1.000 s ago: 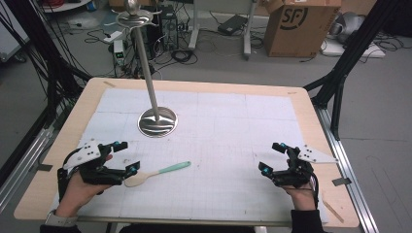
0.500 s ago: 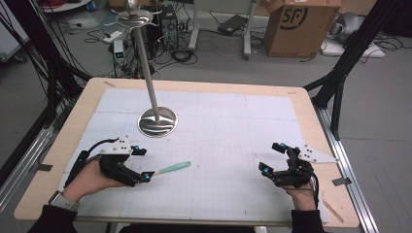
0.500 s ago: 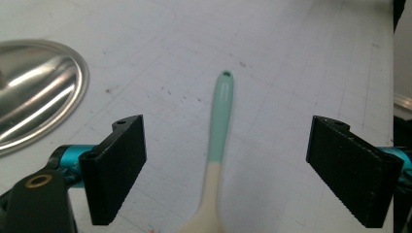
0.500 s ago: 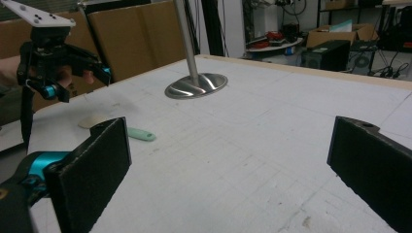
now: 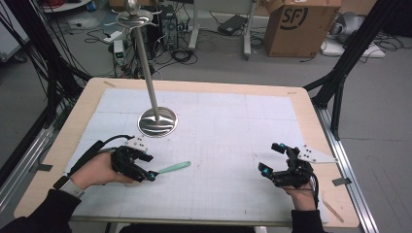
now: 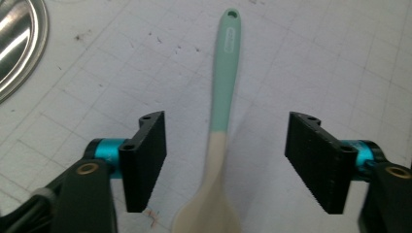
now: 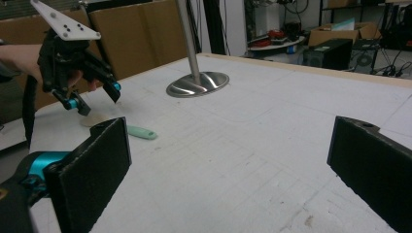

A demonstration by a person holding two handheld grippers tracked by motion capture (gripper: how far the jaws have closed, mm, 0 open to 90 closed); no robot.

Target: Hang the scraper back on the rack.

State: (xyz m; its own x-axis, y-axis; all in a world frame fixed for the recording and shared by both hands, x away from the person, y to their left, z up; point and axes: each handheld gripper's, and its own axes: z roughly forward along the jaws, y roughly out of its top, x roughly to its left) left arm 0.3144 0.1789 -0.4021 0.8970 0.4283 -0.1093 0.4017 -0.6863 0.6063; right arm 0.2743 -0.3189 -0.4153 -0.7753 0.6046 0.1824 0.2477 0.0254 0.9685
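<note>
From the high view, the left tool point(image 5: 145, 171) is down on the tabletop point(image 5: 233, 141) over the pale bowl end of a spoon point(image 5: 172, 168), whose mint-green handle runs out ahead of the tool toward the middle of the gridded mat; the stand point(image 5: 157, 121), a round metal base with an upright pole, sits well beyond the tool and a little to its left. The right tool point(image 5: 272, 162) rests far off at the other side, its jaws apart with nothing between them. In the left gripper view the spoon point(image 6: 219, 126) lies between the two black jaws, where the green handle meets the cream bowl, and a clear gap shows on each side of it: the jaws have just been closing around it, yet the pads do not touch it, so the tool counts as open. The stand's shiny base point(image 6: 17, 41) sits beyond the left-hand jaw. In the right gripper view the right tool point(image 7: 228, 160) gapes wide and empty, with the left tool point(image 7: 94, 99) ahead and to its left, over the spoon point(image 7: 141, 131), and the stand point(image 7: 198, 83) farther ahead. The step in hand looks like the grasp of the spoon. The next move calls for closing the left jaws squarely on the narrow neck, low enough that the pads catch it and do not slide over it.
</note>
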